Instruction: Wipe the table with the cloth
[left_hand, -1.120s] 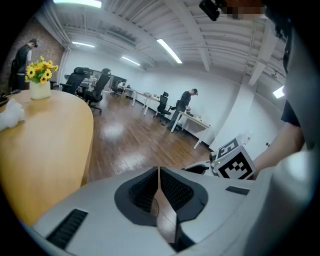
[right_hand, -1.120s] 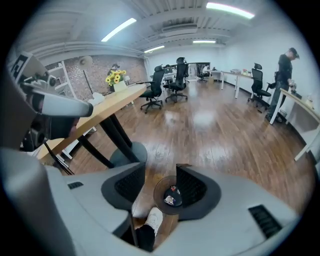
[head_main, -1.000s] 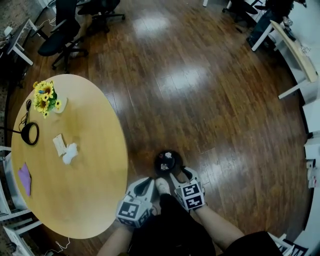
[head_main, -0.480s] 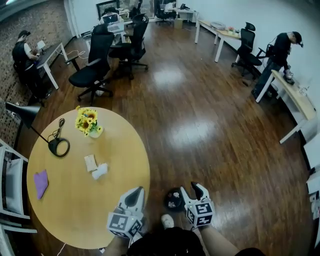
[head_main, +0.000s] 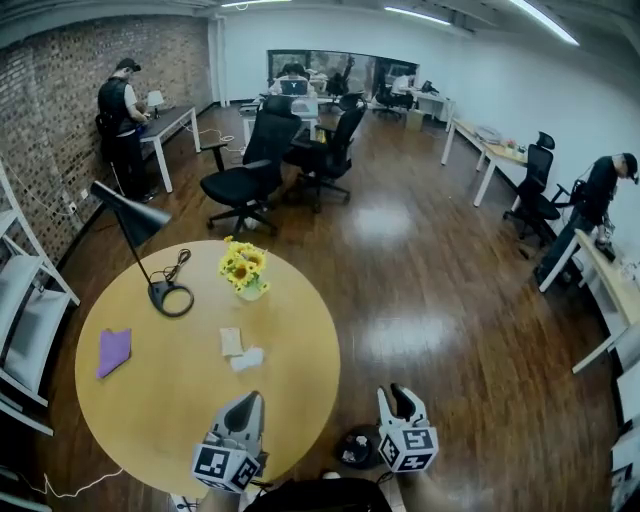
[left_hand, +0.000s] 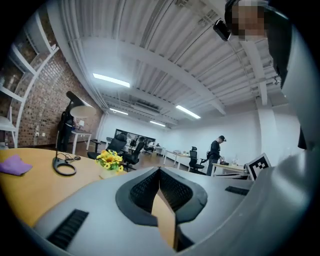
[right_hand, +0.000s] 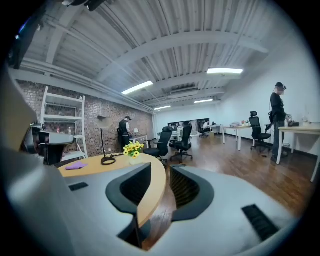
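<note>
The purple cloth (head_main: 113, 350) lies flat near the left edge of the round wooden table (head_main: 180, 400), far from both grippers. My left gripper (head_main: 245, 405) hovers over the table's near edge, shut and holding nothing. My right gripper (head_main: 398, 397) is off the table's right side, above the wooden floor. Its jaws are closing with a gap still between them and nothing in it. The left gripper view has the cloth (left_hand: 14, 164) at far left, the jaw tips (left_hand: 159, 172) touching. In the right gripper view the cloth (right_hand: 76, 166) lies beyond the table edge (right_hand: 150, 190).
On the table stand a black desk lamp (head_main: 150, 250), a small vase of yellow flowers (head_main: 243, 270) and two scraps of paper (head_main: 240, 350). A black round object (head_main: 355, 447) sits on the floor between the grippers. Office chairs (head_main: 245, 180), desks and people are farther back.
The head view has tilted up from the floor to the room. Both grippers now sit lower in view, and the left one has come over the table's edge.
</note>
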